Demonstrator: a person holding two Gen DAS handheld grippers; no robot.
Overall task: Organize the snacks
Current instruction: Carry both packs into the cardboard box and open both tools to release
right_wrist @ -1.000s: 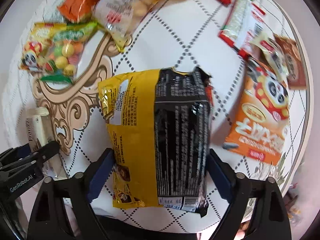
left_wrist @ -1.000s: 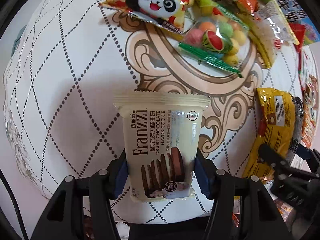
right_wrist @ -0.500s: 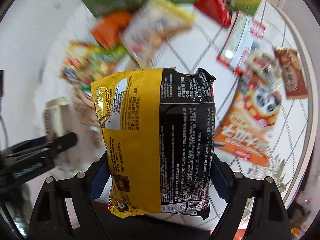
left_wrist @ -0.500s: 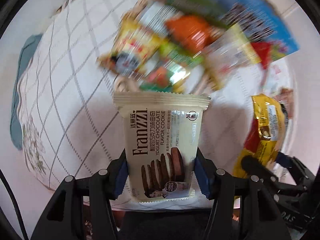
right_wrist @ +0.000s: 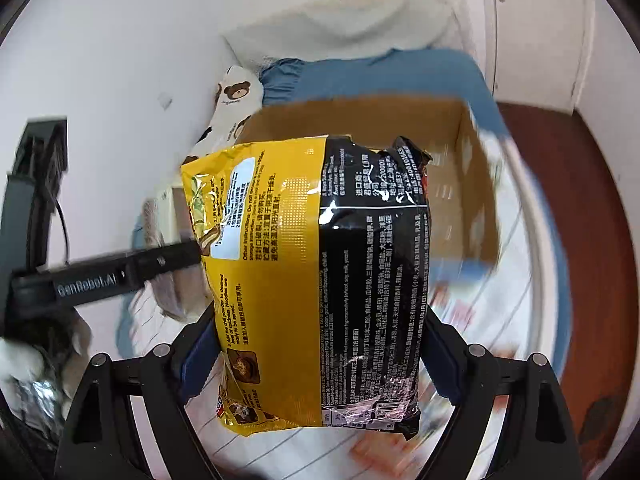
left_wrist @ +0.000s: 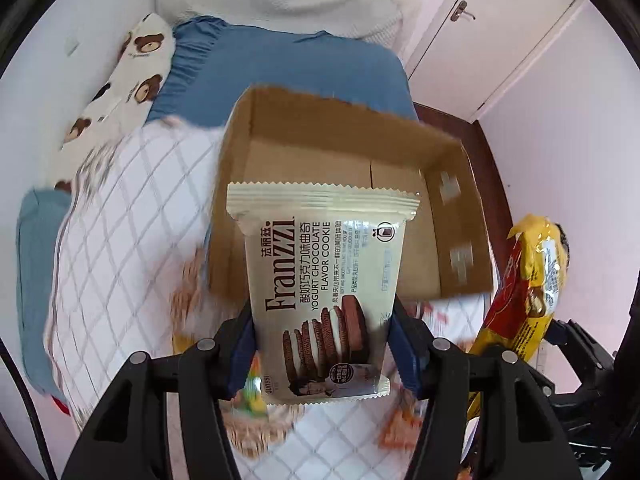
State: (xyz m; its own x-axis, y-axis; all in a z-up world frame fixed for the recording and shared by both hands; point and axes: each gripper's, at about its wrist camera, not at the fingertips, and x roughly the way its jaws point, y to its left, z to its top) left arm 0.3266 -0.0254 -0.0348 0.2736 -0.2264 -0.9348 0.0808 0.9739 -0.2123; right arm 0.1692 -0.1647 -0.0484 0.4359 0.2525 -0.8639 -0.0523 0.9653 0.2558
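A cream Franzzi yogurt chocolate cookie pack (left_wrist: 324, 280) stands upright between the blue pads of my left gripper (left_wrist: 322, 340), which is shut on its lower half. My right gripper (right_wrist: 316, 356) is shut on a yellow and black noodle pack (right_wrist: 320, 272), also visible at the right edge of the left wrist view (left_wrist: 532, 280). Beyond both packs an open cardboard box (left_wrist: 348, 148) lies on the bed with nothing seen inside it; in the right wrist view the box (right_wrist: 460, 184) is partly hidden by the noodle pack. One finger of the left gripper (right_wrist: 100, 276) crosses that view at the left.
The box rests on a white quilted blanket (left_wrist: 120, 240) over a blue sheet (left_wrist: 288, 68). A bear-print pillow (left_wrist: 120, 84) lies at the back left by the wall. Blurred snack packs (left_wrist: 400, 432) lie below the grippers. Brown floor (right_wrist: 580, 240) and a white door (left_wrist: 480, 20) are at the right.
Both grippers have risen with their packs held. The views have swung from the snack-strewn blanket up to the cardboard box, the pillow and the far wall.
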